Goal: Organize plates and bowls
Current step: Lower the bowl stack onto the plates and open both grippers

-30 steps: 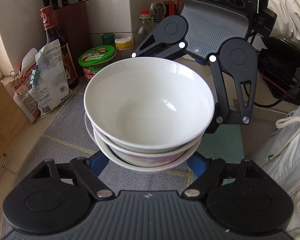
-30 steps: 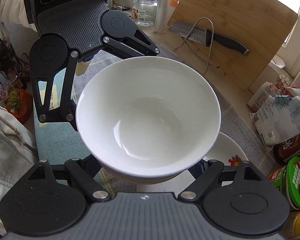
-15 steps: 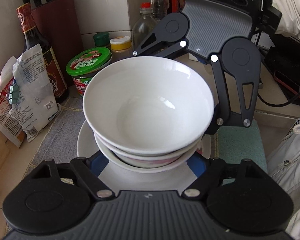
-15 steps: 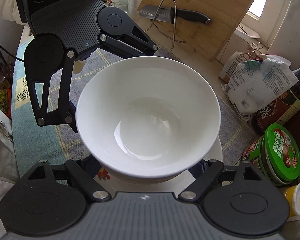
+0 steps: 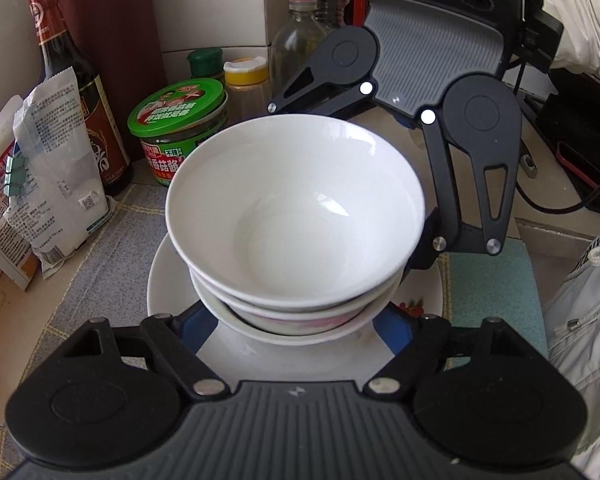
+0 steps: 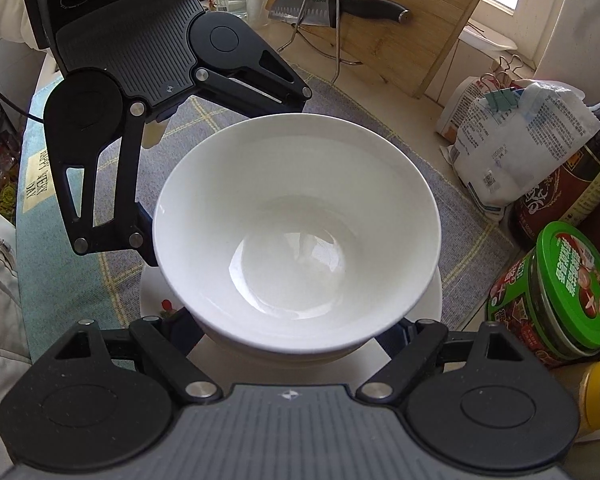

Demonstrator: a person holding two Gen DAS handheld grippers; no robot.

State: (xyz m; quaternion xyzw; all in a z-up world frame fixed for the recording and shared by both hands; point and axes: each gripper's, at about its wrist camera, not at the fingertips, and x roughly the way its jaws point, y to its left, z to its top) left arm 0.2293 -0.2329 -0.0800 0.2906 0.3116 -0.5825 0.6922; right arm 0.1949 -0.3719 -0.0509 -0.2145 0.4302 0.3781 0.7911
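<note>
Right tongs [image 6: 296, 326] straddle white bowl stack [image 6: 296, 220] over plate [image 6: 152, 300]; left tongs [image 6: 228, 168] opposite.

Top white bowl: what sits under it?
Under the top bowl, two more nested bowls show, with a white plate below them. Whether the stack touches the plate is hidden.

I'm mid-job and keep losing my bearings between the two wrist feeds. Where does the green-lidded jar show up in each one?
Left wrist view: the green-lidded jar stands upper left of centre, behind the stack of bowls and right of the dark sauce bottle.
Right wrist view: the jar sits at the right edge, lower half, below the same dark bottle.
Shared landmark: the clipped white bag beside that bottle.
</note>
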